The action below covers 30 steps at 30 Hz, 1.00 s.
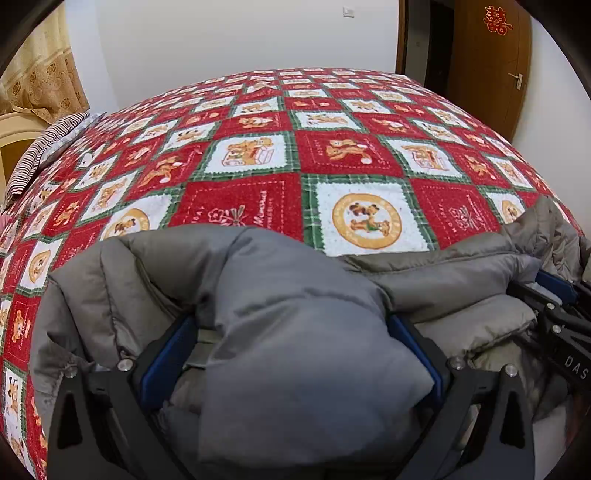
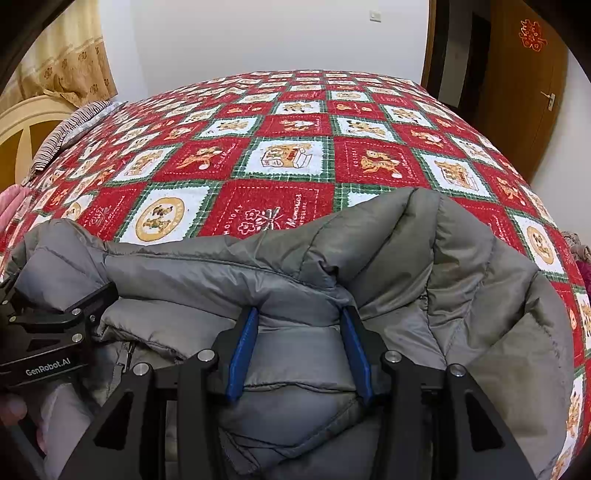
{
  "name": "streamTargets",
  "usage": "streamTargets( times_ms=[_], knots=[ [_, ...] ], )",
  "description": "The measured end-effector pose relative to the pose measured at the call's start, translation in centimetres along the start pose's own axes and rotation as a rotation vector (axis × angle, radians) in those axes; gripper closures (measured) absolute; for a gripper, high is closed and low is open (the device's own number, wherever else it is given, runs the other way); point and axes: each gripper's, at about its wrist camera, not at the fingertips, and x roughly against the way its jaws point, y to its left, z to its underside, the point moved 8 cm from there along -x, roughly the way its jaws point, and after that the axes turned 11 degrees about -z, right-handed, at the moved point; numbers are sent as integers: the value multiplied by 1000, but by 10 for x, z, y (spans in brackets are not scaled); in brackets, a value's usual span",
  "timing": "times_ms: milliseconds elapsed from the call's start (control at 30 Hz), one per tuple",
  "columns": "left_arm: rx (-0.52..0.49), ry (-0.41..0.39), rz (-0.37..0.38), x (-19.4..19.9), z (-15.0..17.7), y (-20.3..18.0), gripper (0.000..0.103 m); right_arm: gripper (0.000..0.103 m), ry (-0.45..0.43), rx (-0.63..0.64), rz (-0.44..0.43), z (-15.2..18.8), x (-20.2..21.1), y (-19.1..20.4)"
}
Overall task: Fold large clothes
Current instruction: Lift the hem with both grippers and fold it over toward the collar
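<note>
Ahead of me the bedspread (image 1: 258,155), a red, white and green patchwork printed with cartoon dogs, stretches bare all the way to the white wall (image 1: 240,33), so there is open room to carry fabric forward. On the far left edge lies a striped pillow (image 1: 40,155) beside a cream headboard (image 2: 26,125) and a gold curtain (image 1: 44,74); at the right the bed ends near a brown wooden door (image 1: 491,62). The grey puffer jacket (image 2: 295,266) lies bunched at the near edge of the bed, right under both my tools. It is quilted in wide padded channels, creased and folded over itself. My left gripper (image 1: 291,339) has its blue pads pressed into a thick roll of the jacket that bulges up and over between them. My right gripper (image 2: 299,343) pinches a fold of the same jacket, its blue pads part-way apart with padded cloth filling the gap. The two tools sit near each other, side by side.
</note>
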Motion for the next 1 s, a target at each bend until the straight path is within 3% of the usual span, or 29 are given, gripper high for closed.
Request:
streamTargets(
  times_ms=[867, 933, 1000],
  knots=[
    [-5, 11, -1, 0, -1, 2, 0, 55, 3, 10, 17, 0, -2, 1],
    [-2, 7, -15, 11, -8, 8, 0, 55, 15, 19, 20, -1, -2, 1],
    [6, -46, -37, 37, -17, 20, 0, 52, 46, 30, -1, -5, 2, -1]
  ],
)
